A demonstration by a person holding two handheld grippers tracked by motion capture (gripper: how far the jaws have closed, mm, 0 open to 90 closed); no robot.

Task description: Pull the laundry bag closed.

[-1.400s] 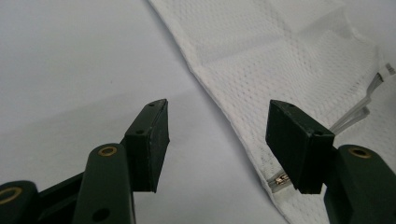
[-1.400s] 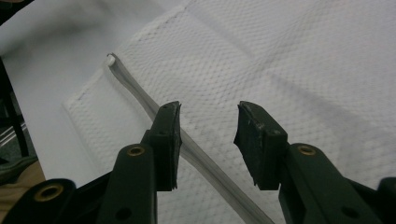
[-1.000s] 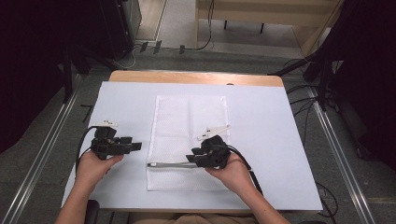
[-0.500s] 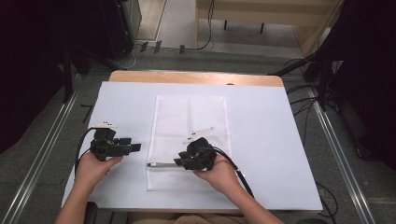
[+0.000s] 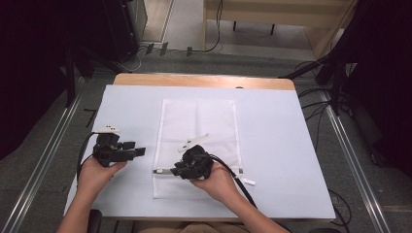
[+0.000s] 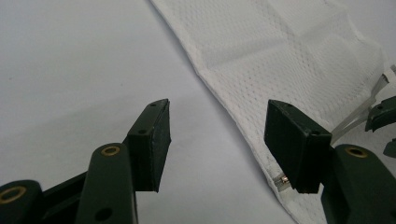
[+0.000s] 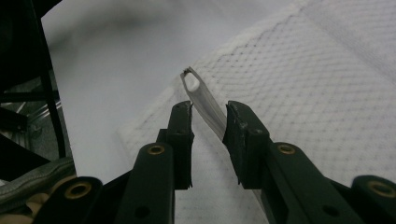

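Observation:
A white mesh bag (image 5: 199, 121) lies flat in the middle of the white table cover. A white strip (image 5: 163, 171) runs along its near edge toward the left corner. My right gripper (image 5: 176, 170) is low over the bag there. In the right gripper view the jaws (image 7: 208, 109) stand narrowly apart, and the strip (image 7: 201, 95) crosses the gap with its looped end past the tips. My left gripper (image 5: 135, 148) hovers left of the bag, wide open (image 6: 217, 116) and holding nothing. The bag's edge (image 6: 289, 56) and a small metal piece (image 6: 281, 180) sit by its right jaw.
A second loose white strip (image 5: 193, 142) lies on the bag above the right gripper. A small white tab (image 5: 248, 181) sticks out near the bag's right corner. The table's wooden back edge (image 5: 204, 81) borders a floor with cables. Metal rails run along both sides.
My right gripper has slid left along the bag's near edge, over the white strip, whose left end has stayed put. The left gripper has hardly moved.

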